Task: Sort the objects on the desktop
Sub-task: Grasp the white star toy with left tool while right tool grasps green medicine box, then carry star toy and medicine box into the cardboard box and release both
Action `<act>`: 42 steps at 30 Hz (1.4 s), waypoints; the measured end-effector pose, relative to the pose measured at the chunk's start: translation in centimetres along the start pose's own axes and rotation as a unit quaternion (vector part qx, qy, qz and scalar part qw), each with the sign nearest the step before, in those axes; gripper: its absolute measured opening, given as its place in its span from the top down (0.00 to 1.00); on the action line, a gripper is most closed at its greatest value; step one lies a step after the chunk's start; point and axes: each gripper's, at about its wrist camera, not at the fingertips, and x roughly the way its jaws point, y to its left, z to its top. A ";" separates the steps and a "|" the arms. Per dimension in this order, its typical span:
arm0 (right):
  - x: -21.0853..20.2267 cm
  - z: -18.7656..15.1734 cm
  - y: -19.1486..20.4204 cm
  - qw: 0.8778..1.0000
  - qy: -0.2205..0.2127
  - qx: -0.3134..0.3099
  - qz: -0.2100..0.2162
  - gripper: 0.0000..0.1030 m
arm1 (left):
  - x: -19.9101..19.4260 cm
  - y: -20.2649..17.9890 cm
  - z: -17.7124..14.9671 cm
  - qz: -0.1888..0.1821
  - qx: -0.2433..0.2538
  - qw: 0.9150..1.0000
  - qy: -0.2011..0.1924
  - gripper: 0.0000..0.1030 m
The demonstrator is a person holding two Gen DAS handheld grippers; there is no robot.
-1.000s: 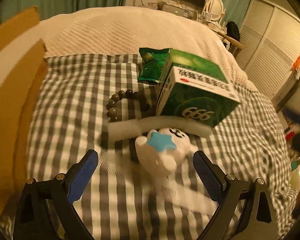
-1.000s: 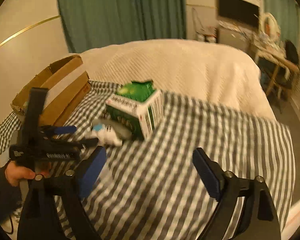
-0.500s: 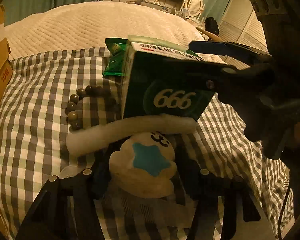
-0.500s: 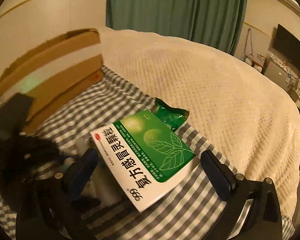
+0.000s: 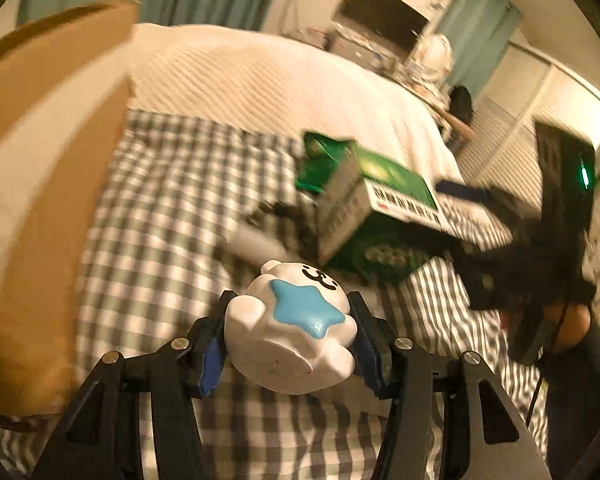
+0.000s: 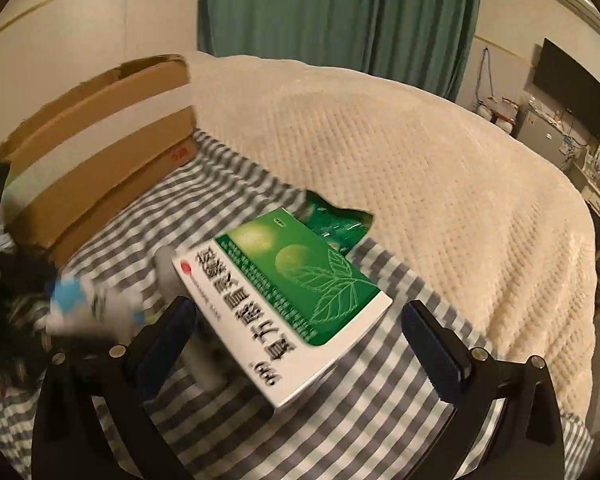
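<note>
My left gripper (image 5: 290, 344) has its jaws clamped on the small white bear-shaped figure with a blue star (image 5: 290, 330), held above the grey-and-white checked cloth (image 5: 172, 216) on the bed. My right gripper (image 6: 296, 328) has its jaws spread wide on either side of the green-and-white cardboard medicine box (image 6: 284, 300), not touching it. A shiny green foil packet (image 6: 336, 222) lies just behind the box. A brown cardboard carton (image 6: 100, 160) stands at the cloth's left edge.

Cardboard box (image 5: 40, 208) walls off left side; green box (image 5: 376, 216) blocks right; checked cloth (image 5: 172, 208) btwn looks passable.
</note>
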 end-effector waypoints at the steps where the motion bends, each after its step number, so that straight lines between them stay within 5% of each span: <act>1: -0.2 -0.2 0.1 1.000 0.001 0.005 -0.002 0.00 | -0.2 0.3 0.1 0.009 -0.008 1.000 -0.007 0.46; 7: -0.9 -0.3 1.3 0.990 -0.009 0.132 -0.040 0.00 | -0.8 2.5 0.0 0.084 -0.067 0.993 -0.051 0.46; 11: 0.1 0.0 2.0 0.972 -0.031 0.222 -0.075 0.01 | -0.8 2.8 -0.2 0.086 -0.070 0.991 -0.074 0.46; 18: 3.3 0.1 2.7 0.956 0.016 0.259 -0.140 0.01 | -0.1 3.1 -0.3 0.087 -0.065 0.992 -0.070 0.46; 26: -3.6 -3.9 2.2 0.949 -0.018 0.303 -0.089 0.06 | -1.3 1.9 0.0 0.066 -0.068 0.993 -0.075 0.46; 32: -10.8 -5.6 2.6 0.938 -0.039 0.339 -0.065 0.06 | -6.2 -0.4 0.7 0.032 -0.063 0.991 -0.113 0.46; 35: -13.8 -3.8 3.5 0.940 -0.061 0.330 -0.060 0.06 | -10.7 -0.8 2.0 0.026 -0.053 0.987 -0.148 0.46; 42: -17.8 5.3 9.2 0.959 -0.118 0.256 -0.006 0.06 | -18.4 4.4 5.3 0.099 -0.066 0.975 -0.190 0.46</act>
